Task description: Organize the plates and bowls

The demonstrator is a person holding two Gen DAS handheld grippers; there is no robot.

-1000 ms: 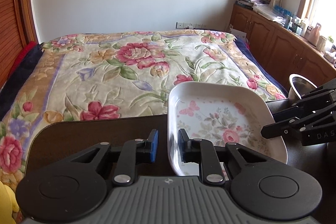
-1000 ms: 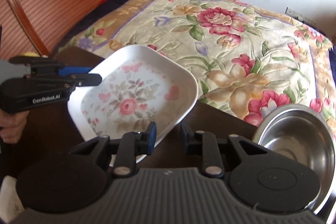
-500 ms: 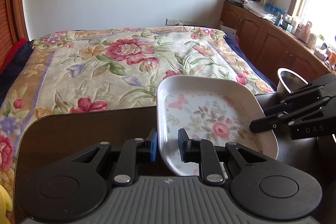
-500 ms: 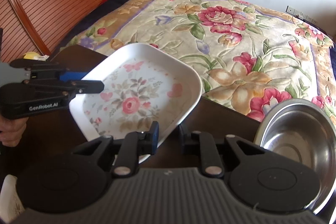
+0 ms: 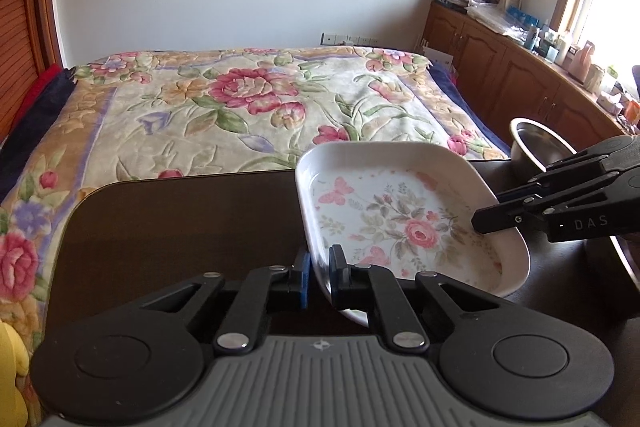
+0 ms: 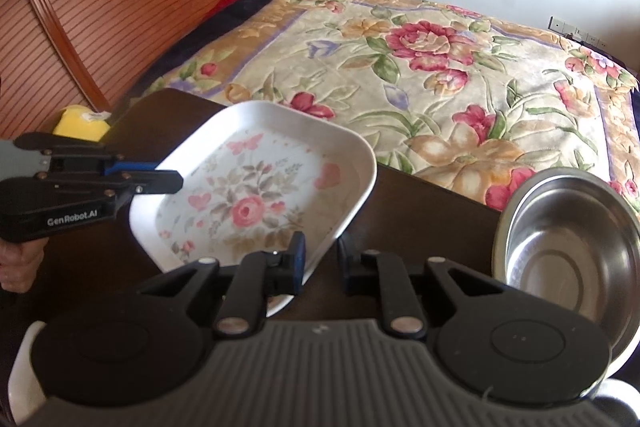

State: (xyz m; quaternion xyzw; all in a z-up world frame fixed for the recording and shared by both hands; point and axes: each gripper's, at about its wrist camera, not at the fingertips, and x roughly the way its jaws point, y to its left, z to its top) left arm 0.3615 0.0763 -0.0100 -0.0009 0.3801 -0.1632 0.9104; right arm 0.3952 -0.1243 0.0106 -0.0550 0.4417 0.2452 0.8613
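Observation:
A white square plate (image 5: 404,223) with a pink flower print is tilted above the dark table (image 5: 180,227). My left gripper (image 5: 320,275) is shut on its near rim. In the right wrist view the same plate (image 6: 256,203) has the left gripper (image 6: 160,175) on its left edge. My right gripper (image 6: 322,263) straddles the opposite rim, one finger inside the plate and one outside. A small gap shows beside the outer finger, so it is open. A steel bowl (image 6: 568,251) stands on the table to its right, also visible as the bowl (image 5: 536,143) behind the right gripper (image 5: 492,207).
A bed with a flowered blanket (image 5: 248,107) lies just past the table's far edge. Wooden cabinets (image 5: 520,75) with clutter on top run along the right wall. A yellow object (image 6: 80,123) sits off the table's left corner. A hand (image 6: 16,267) holds the left gripper.
My right gripper's fingers have drawn closer together around the plate's rim. The left gripper keeps hold of the plate, and its view has swung slightly across the bed.

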